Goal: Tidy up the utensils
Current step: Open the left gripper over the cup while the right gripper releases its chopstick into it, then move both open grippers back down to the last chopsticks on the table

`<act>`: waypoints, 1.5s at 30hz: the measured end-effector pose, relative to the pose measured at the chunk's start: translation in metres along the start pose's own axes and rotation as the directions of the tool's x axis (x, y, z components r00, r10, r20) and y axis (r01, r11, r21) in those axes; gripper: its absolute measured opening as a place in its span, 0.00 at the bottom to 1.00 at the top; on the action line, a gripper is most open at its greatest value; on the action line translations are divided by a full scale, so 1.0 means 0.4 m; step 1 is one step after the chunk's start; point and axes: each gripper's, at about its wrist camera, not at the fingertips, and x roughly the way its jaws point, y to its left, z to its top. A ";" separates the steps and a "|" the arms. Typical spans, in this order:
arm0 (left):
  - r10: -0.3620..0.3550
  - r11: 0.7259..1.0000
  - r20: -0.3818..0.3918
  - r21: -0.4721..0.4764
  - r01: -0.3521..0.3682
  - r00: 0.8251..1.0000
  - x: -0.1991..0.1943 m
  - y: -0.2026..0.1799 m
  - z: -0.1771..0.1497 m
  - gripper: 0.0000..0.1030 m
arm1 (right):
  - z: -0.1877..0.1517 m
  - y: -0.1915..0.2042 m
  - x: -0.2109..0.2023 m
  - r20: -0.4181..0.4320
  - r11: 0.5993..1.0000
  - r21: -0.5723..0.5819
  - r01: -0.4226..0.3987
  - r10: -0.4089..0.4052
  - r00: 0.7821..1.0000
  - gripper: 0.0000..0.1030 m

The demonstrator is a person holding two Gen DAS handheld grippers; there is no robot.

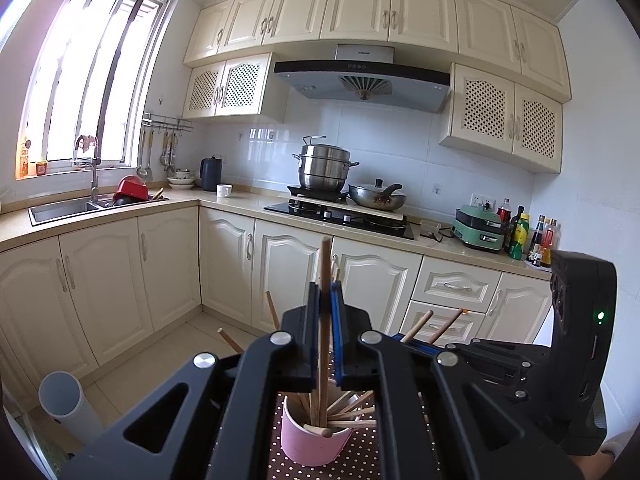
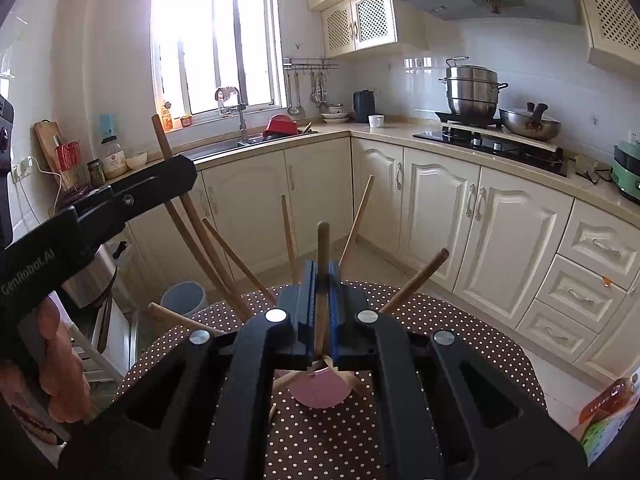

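You had a steamer pot (image 1: 324, 170) and wok (image 1: 376, 196) on the hob (image 1: 340, 216), a kettle (image 1: 210, 174) beside a mug (image 1: 224, 190), and a red bowl (image 2: 282, 125) in the sink (image 1: 64, 210).

— How many cups are on the tabletop (image 2: 460, 320)?
— One pink cup (image 1: 310, 438), full of wooden chopsticks (image 1: 348, 414). I can't get an exact number; they cross inside it, though it's clearly more than ten.
— And how many grippers?
— Two. The left gripper (image 1: 325, 308) has one chopstick (image 1: 325, 280) between its jaws, and the right gripper (image 2: 322, 292) has one other stick (image 2: 322, 256).
— Anything countable farther back?
— On the stove: one steel stacked pot (image 1: 324, 168) and one wok (image 1: 376, 196). One dark kettle (image 1: 210, 174), one white mug (image 1: 224, 191).
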 end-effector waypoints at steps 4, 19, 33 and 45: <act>0.007 1.000 0.000 0.002 -0.007 1.000 -0.001 0.000 -0.001 0.06 | -0.002 0.003 -0.001 0.002 1.000 0.001 0.000 0.000 1.000 0.06; 0.031 0.999 -0.020 -0.029 -0.032 0.999 -0.044 -0.007 0.001 0.47 | 0.001 0.036 -0.061 0.003 1.000 0.004 0.021 -0.021 1.000 0.07; 0.095 0.995 -0.039 -0.004 -0.096 0.995 -0.204 -0.034 -0.028 0.58 | -0.034 0.096 -0.219 0.050 1.000 0.018 0.021 -0.022 0.999 0.11; 0.109 0.993 -0.290 -0.012 -0.117 0.951 -0.201 0.010 -0.235 0.58 | -0.178 0.156 -0.235 -0.038 1.000 0.013 -0.011 0.012 0.999 0.11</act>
